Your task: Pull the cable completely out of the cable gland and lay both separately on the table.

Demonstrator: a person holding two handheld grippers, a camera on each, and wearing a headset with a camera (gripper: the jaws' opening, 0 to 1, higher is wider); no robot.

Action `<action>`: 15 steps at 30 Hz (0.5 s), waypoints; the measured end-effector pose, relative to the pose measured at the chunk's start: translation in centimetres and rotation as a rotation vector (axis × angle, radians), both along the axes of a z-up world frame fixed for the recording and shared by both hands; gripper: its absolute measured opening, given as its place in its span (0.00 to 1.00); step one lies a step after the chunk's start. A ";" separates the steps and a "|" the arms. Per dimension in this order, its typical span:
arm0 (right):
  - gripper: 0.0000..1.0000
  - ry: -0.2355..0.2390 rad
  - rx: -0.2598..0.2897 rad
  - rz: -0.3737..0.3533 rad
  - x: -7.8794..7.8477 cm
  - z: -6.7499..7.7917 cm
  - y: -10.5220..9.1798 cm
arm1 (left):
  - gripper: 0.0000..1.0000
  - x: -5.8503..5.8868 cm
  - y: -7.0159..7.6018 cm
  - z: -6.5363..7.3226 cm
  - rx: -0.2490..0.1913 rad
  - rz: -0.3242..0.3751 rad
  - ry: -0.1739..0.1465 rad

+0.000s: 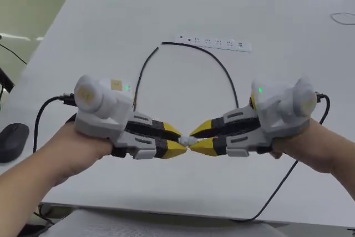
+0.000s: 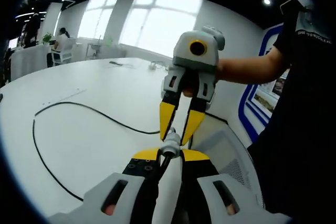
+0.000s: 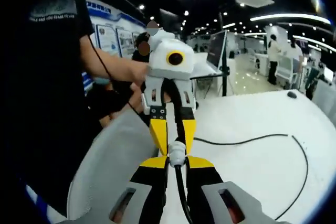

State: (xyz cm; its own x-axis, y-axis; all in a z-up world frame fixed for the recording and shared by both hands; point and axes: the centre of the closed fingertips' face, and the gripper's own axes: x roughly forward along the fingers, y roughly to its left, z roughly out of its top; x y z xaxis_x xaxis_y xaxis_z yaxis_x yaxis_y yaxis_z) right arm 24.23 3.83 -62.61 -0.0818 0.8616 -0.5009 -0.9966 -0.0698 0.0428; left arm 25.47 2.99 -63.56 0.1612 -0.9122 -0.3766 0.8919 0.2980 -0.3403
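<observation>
Left gripper [image 1: 178,144] from 9 o'clock and right gripper [image 1: 198,143] from 3 o'clock both pinched the cable gland [image 1: 188,141]; the cable [image 1: 221,66] looped toward 12.

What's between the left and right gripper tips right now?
The cable gland: left gripper and right gripper meet tip to tip on it, seen in head view.

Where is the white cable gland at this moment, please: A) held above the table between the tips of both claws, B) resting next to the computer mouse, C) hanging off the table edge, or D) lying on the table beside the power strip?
A: the cable gland is pinched where the tips of the left claw and the right claw meet, lifted above the table.
</observation>
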 end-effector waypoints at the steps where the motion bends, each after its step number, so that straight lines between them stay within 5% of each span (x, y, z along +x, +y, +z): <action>1: 0.07 -0.039 -0.007 0.007 0.4 -0.1 -0.2 | 0.15 0.0 0.0 0.0 0.001 0.002 0.000; 5: 0.07 -0.221 -0.058 0.040 0.4 -0.3 -0.2 | 0.15 0.0 0.0 0.1 -0.001 0.005 0.010; 7: 0.07 -0.274 -0.076 0.040 0.5 -0.4 -0.1 | 0.15 0.1 0.0 0.1 0.004 0.001 -0.003; 13: 0.07 -0.459 -0.121 0.042 0.6 -0.5 0.1 | 0.14 0.3 0.3 0.1 -0.009 0.021 0.043; 15: 0.08 -0.421 -0.123 0.027 0.5 -0.7 0.1 | 0.15 0.2 0.2 0.0 0.004 0.011 0.027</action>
